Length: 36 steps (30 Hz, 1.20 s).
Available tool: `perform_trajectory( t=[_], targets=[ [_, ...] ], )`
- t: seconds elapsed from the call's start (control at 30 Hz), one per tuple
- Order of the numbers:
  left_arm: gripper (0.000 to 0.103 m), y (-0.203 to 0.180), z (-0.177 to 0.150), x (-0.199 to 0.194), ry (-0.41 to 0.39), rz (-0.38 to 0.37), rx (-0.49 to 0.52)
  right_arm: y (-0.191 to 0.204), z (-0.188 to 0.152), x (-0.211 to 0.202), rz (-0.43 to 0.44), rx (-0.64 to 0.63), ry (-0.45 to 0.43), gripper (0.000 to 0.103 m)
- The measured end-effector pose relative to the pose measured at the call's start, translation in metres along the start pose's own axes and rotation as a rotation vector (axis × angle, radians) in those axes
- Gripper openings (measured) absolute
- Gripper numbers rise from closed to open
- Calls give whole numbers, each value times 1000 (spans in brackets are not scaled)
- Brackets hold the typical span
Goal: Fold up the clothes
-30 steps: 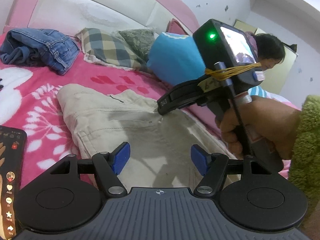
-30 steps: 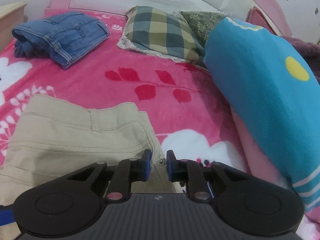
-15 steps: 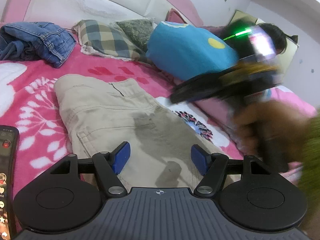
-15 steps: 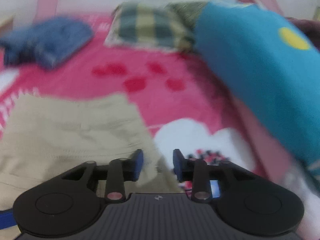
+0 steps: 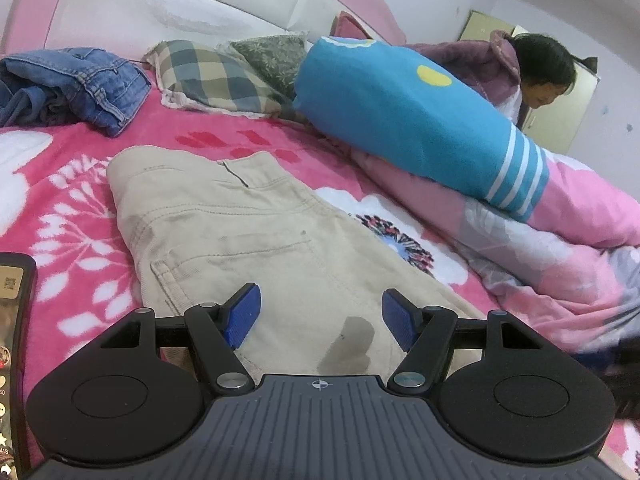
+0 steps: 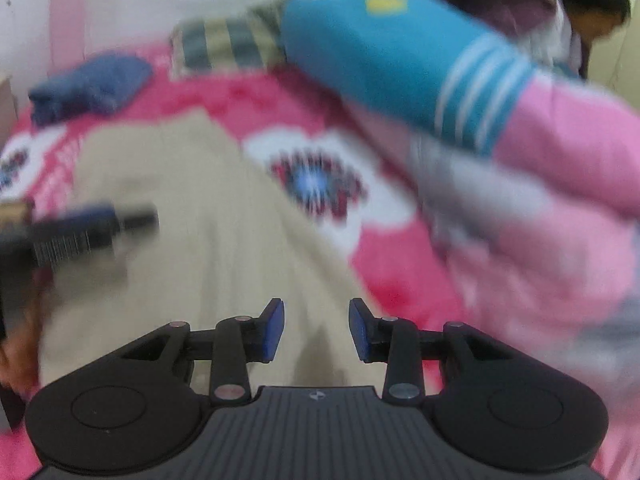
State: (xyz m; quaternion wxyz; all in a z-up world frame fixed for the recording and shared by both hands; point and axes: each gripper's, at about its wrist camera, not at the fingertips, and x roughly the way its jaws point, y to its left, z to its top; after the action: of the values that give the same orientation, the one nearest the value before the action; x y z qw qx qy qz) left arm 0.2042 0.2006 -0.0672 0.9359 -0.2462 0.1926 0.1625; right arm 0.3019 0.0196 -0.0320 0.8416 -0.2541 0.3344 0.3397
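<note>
Beige trousers (image 5: pixel 240 232) lie flat on the pink floral blanket (image 5: pixel 72 208), waistband toward the headboard. My left gripper (image 5: pixel 320 318) hovers open over their lower part, blue pads wide apart, holding nothing. The right wrist view is motion-blurred: my right gripper (image 6: pixel 316 330) is open above the beige trousers (image 6: pixel 208 216), empty. The left gripper (image 6: pixel 88 232) appears there as a dark blur at the left edge.
Folded blue jeans (image 5: pixel 76 84) lie at the back left. A plaid pillow (image 5: pixel 212 76), a blue striped pillow (image 5: pixel 408 120) and a pink quilt (image 5: pixel 560 248) fill the right. A phone (image 5: pixel 14 320) rests at the left edge. A person (image 5: pixel 540 68) sits behind the bedding.
My right gripper let go of the trousers' waistband, opened, and pulled back toward the trouser legs, leaving the left wrist view. The left gripper stayed open, shifting slightly.
</note>
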Motion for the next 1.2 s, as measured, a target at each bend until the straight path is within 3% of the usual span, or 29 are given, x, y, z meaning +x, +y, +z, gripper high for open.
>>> perform_trajectory(
  t=[0.17, 0.2, 0.23, 0.6, 0.87, 1.07, 1.2],
  targets=[
    [68, -2, -1, 1, -3, 13, 15, -9, -22, 15, -5, 56, 35, 34],
    [68, -3, -1, 1, -4, 15, 18, -10, -24, 15, 0, 61, 36, 22],
    [68, -3, -1, 1, -5, 18, 21, -11, -27, 15, 5, 67, 36, 1],
    [68, -8, 1, 6, -1, 41, 41, -30, -6, -4, -140, 85, -51, 1],
    [67, -11, 0, 12, 11, 45, 74, -38, -6, 47, -157, 103, 37, 1],
    [68, -11, 0, 12, 16, 39, 83, -32, -21, 58, -176, 55, 102, 0],
    [68, -11, 0, 12, 19, 39, 83, -42, -18, 47, -157, 78, 134, 13]
  ],
)
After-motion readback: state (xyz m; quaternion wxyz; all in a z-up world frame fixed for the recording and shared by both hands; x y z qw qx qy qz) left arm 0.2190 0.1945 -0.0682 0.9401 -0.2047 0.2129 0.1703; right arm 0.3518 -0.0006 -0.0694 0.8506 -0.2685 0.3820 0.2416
